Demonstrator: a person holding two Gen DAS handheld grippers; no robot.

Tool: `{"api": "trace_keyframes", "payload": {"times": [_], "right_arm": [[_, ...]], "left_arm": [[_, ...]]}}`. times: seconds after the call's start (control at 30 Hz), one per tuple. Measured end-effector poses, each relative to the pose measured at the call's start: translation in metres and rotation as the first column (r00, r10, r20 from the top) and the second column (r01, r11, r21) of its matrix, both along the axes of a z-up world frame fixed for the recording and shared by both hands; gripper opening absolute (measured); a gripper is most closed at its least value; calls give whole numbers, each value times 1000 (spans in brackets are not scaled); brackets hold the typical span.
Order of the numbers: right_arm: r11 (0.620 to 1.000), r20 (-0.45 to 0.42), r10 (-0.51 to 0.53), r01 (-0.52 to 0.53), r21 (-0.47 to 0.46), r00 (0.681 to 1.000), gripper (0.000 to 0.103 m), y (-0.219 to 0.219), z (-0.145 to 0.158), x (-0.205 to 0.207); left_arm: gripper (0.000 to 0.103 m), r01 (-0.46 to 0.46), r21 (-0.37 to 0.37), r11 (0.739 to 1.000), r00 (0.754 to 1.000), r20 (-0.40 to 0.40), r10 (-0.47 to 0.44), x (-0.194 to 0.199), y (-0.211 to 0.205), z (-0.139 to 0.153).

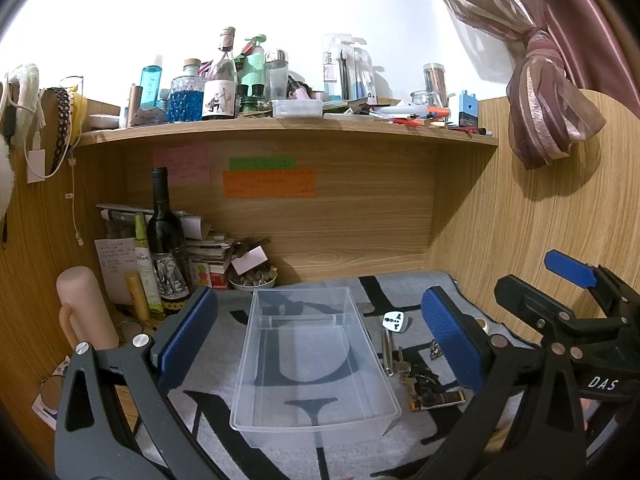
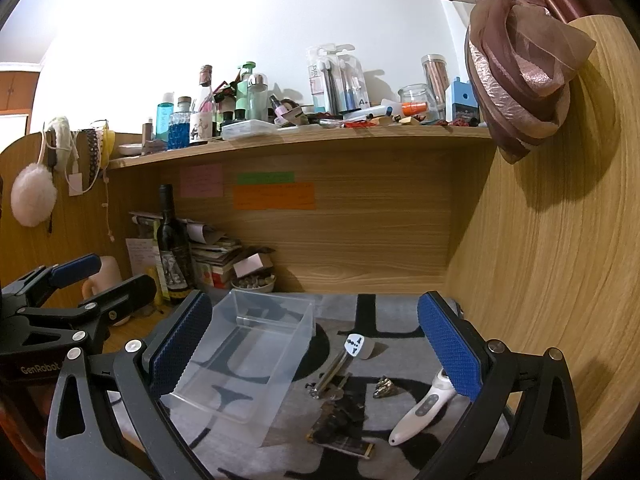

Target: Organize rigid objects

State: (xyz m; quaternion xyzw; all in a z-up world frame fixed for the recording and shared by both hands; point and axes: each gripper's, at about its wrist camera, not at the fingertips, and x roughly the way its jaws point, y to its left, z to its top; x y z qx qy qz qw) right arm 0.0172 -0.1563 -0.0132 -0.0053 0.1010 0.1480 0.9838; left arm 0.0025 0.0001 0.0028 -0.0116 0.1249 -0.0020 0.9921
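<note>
the clear plastic bin (image 1: 316,364) sits on the grey mat with big black letters (image 1: 404,292), nothing visible inside it. just right of it lie a white plug adapter (image 2: 357,346), a bunch of keys with a metal bar (image 2: 330,376), a dark flat item with a gold edge (image 2: 344,438), a small metallic lump (image 2: 384,387) and a white handheld device (image 2: 422,410), all apart from the bin.

the left gripper (image 1: 316,338) hovers low over the mat, its blue-padded fingers (image 1: 188,332) spread wide, framing the bin without touching it. the right gripper (image 2: 314,350) hovers beside it, likewise spread wide and holding nothing, with the small items between its fingers.

the mat covers a wooden desk alcove (image 1: 340,224) with coloured sticky notes (image 1: 269,182) on the back panel. a wine bottle (image 1: 166,248) and a stack of papers (image 1: 208,248) stand in the left corner, and a bowl of small stones (image 1: 253,280) sits behind the bin. the shelf above (image 1: 288,130) is crowded with bottles and jars; a pink curtain (image 1: 552,100) hangs at right.
</note>
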Motion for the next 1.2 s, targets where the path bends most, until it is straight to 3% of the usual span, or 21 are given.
{"api": "trace_keyframes", "payload": {"times": [0.83,1.13,1.2], "right_arm": [[1000,-1,-1,1,1,1000,103,2,1,1],[1000,-19,-3,3,6,1000,103,-3,-4,11],[1000,-27,-8,8,6,1000,103,-4,-6,16]], "left_arm": [[103,1,3,1000,1000,2,-1,-1,-1,1],[103,34,-15,999,999,-32,-35,16,4,-2],[98,28,-12,1000,999,-40,-29,21,7,-4]]}}
